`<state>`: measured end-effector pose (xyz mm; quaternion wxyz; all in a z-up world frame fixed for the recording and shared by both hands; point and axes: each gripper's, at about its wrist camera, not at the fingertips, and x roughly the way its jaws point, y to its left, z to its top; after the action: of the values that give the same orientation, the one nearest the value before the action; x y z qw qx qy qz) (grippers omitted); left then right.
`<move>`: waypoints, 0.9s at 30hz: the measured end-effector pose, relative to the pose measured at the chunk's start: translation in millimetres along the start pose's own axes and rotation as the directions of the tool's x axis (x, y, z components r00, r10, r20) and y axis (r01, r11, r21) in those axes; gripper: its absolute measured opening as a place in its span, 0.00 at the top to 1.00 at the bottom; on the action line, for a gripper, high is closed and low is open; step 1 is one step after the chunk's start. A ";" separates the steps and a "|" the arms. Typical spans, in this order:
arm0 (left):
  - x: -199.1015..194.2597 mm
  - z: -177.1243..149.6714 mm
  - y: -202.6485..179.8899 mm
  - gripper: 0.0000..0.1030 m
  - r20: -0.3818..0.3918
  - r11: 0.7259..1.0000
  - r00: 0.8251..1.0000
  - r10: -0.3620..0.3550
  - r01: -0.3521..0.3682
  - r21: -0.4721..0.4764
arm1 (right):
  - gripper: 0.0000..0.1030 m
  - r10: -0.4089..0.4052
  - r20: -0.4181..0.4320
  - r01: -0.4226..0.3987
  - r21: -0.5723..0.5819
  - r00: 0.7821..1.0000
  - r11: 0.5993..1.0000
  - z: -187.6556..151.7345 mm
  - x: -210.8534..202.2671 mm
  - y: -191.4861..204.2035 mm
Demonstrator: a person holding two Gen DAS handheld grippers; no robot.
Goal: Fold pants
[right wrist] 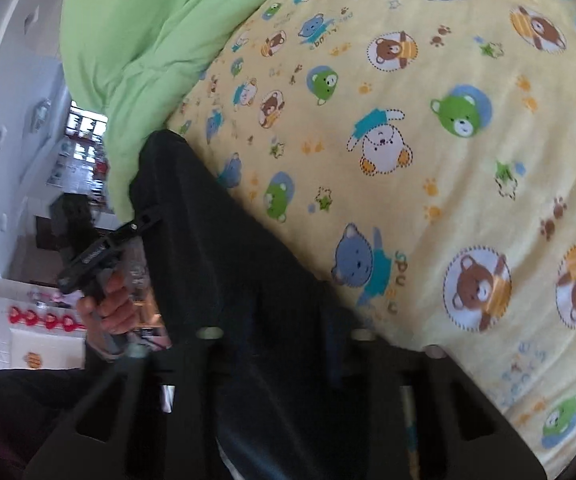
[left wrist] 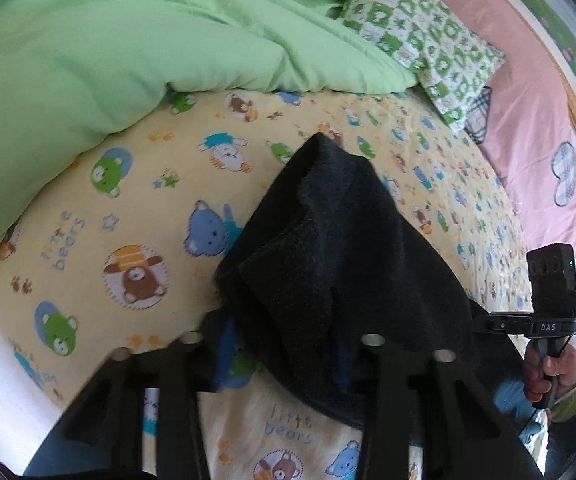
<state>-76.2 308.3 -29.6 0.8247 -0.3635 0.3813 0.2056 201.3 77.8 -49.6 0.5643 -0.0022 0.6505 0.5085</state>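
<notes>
The pants (left wrist: 327, 264) are dark, fuzzy fabric, lifted off the bed and hanging between my two tongs. In the left wrist view the cloth bunches into a peak that rises over the fingers and hides much of the bed sheet beyond. In the right wrist view the pants (right wrist: 224, 272) run as a long dark band from my fingers toward the far left.

My left gripper (left wrist: 284, 344) has fabric draped between and over its fingers; it is clamped on the pants. My right gripper (right wrist: 288, 340) also has cloth filling the gap between its fingers and is clamped on the pants. The right gripper shows at the right edge of the left wrist view, with my right hand (left wrist: 555, 376) around its handle. My left hand (right wrist: 112, 304) shows at the left of the right wrist view.

Under the pants lies the yellow bed sheet (left wrist: 136, 216) printed with cartoon bears. A green blanket (left wrist: 108, 48) is heaped on the far left of the bed, close behind the raised cloth. A green-and-white pillow (left wrist: 419, 28) lies at the far right, beside a pink sheet (left wrist: 527, 92).
</notes>
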 end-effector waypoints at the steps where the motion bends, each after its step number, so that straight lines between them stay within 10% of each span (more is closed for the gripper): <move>1: -2.3 0.3 -0.4 0.80 0.000 1.000 1.000 -0.022 0.022 0.000 | 0.78 -0.014 0.019 0.015 -0.014 1.000 1.000 -3.2 -2.8 1.4; 5: -37.6 -3.3 -17.1 0.82 0.082 0.995 0.995 -0.063 0.056 0.078 | 0.80 -0.128 0.178 0.150 -0.112 0.976 0.982 -18.0 -35.4 25.3; 9: -52.5 -7.4 -28.3 0.82 0.133 0.986 0.991 -0.023 0.001 0.164 | 0.82 -0.442 0.367 0.554 -0.295 0.818 0.779 -40.7 -31.9 87.6; 12: -36.6 -9.2 -14.8 0.82 0.097 0.988 0.995 -0.011 -0.004 0.155 | 0.82 -0.546 0.437 0.692 -0.330 0.715 0.642 -52.3 -6.7 98.2; 15: -15.4 -14.8 -2.8 0.79 0.065 0.981 0.997 0.028 -0.040 0.188 | 0.79 -0.585 0.446 0.726 -0.275 0.677 0.630 -54.6 10.9 80.9; 19: -26.5 -18.8 -0.8 0.62 0.094 0.975 0.993 0.064 -0.083 0.207 | 0.50 -0.620 0.510 0.771 -0.149 0.596 0.619 -54.9 7.0 74.1; 27: -87.4 -20.6 -12.6 0.48 0.229 0.966 0.968 0.108 -0.156 0.205 | 0.50 -0.554 0.579 0.654 0.047 0.598 0.755 -113.1 -59.2 72.1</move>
<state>-132.9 279.1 34.8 0.8809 -0.2188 0.3335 0.2548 98.4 3.7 24.2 0.8649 -0.1220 0.3695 0.3170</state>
